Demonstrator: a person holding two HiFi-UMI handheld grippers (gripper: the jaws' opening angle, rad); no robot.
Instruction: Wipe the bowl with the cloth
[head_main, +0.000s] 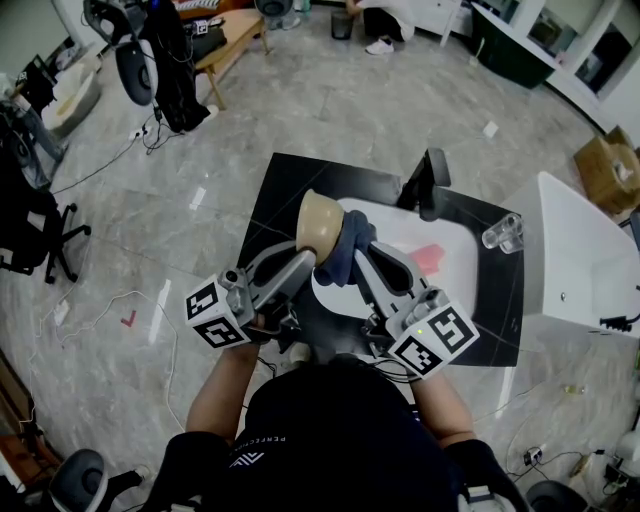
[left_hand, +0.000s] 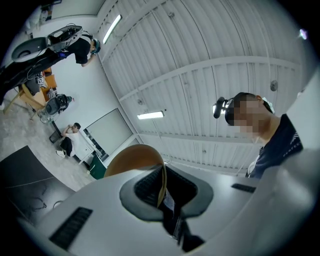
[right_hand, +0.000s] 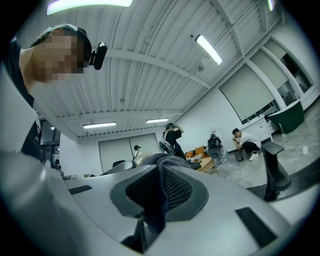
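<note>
There is one bowl (head_main: 322, 222), one cloth (head_main: 352, 245) and two grippers, all bunched at the middle of the head view above a black tabletop (head_main: 290, 185). The bowl is smooth, tan and thin-walled, tipped on its side, and the cloth is a dark blue, crumpled wad touching the bowl's right flank. The left gripper (head_main: 303, 262) has its jaws pinched on the bowl's rim, which stands edge-on between the pads in the left gripper view. The right gripper (head_main: 362, 262) has its jaws clamped on the cloth, whose bunched end bulges out beyond the tips.
</note>
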